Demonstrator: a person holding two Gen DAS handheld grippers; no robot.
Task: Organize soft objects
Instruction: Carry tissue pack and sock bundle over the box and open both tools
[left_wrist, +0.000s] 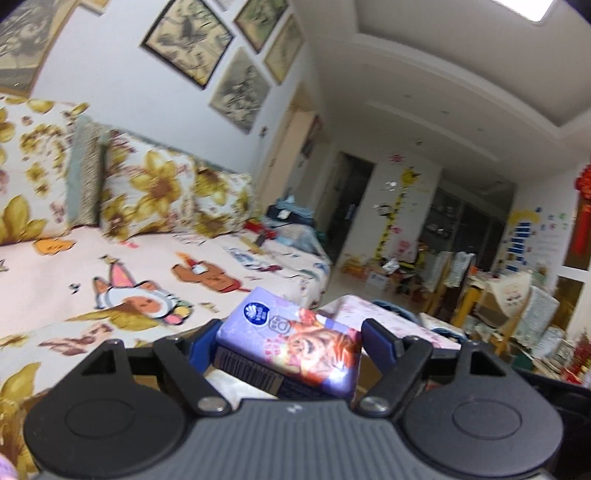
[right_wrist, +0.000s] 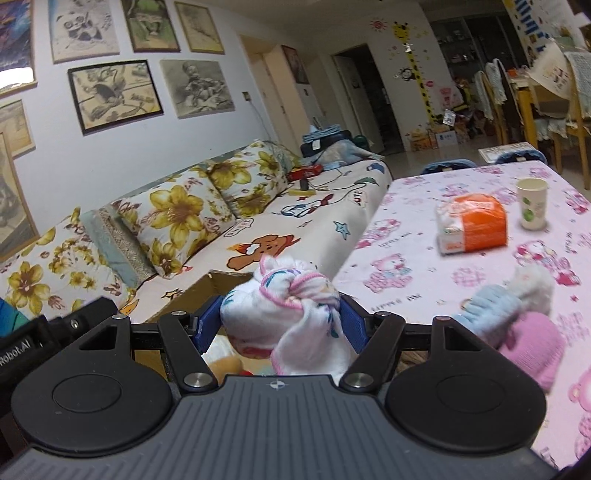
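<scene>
Sofa (right_wrist: 314, 229) lies left of the table (right_wrist: 424, 258). Left gripper (left_wrist: 291, 339) pinches a tissue pack (left_wrist: 295, 347) above the table's near edge; right gripper (right_wrist: 282, 317) pinches a sock bundle (right_wrist: 288, 306) over the box (right_wrist: 192, 295) beside it.

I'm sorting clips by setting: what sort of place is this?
Most likely a home living room: a sofa with floral cushions, framed pictures on the wall, and a table under a pink cartoon cloth. Dining chairs stand beyond.
</scene>
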